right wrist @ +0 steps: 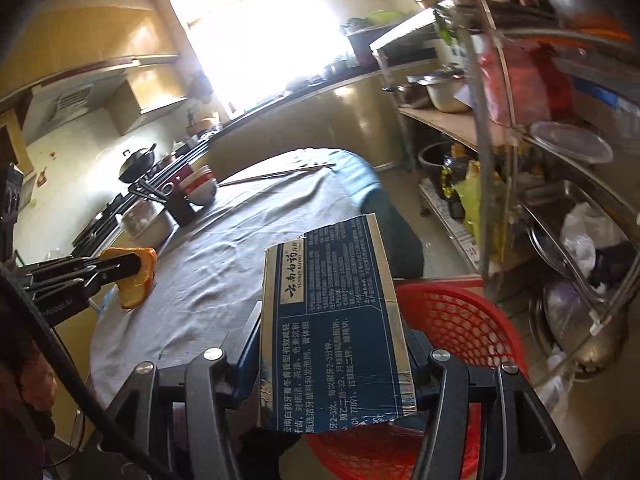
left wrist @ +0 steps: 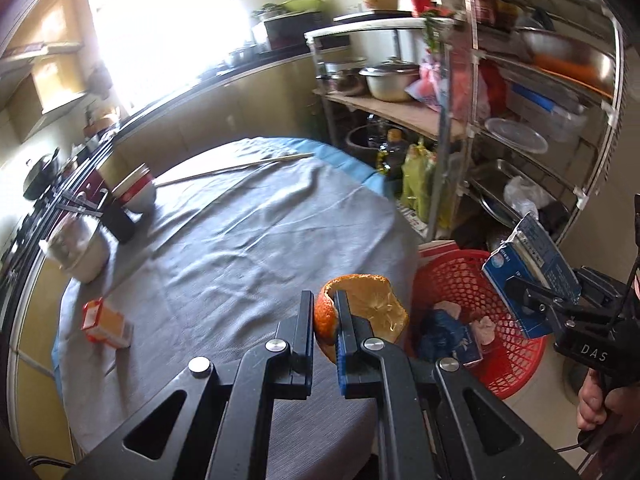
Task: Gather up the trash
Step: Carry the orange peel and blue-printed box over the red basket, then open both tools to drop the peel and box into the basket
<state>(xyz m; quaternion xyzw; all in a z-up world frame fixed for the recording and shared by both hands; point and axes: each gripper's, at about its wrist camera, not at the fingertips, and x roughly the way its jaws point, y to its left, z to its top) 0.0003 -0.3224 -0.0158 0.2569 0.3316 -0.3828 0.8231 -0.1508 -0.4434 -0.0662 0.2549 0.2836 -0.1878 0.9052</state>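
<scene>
On the left of the grey-clothed round surface (left wrist: 240, 240), a small orange-and-white cardboard box (left wrist: 105, 323) lies uncollected, so by my reading the job is partly done. The left hand-held gripper (left wrist: 324, 320) is clamped shut on a curled piece of orange peel (left wrist: 360, 312), held above the near right edge of the surface, just beside the bin. To its right, on the floor, the red plastic mesh basket (left wrist: 460, 280) already holds crumpled blue and pale scraps. The right hand-held gripper (right wrist: 332, 360) grips a flattened blue cardboard toothpaste box (right wrist: 336, 320) across its width, poised over the basket. Both pieces look ready to drop; after that the orange box is left, and perhaps the long wooden chopsticks (left wrist: 240, 168) at the far side. Stacked red-and-white bowls (left wrist: 136, 188) and a lidded container (left wrist: 80, 248) stand at the far left edge. Beyond are a bright window, kitchen counters, and metal shelving (left wrist: 540, 120) crowded with pots on the right
</scene>
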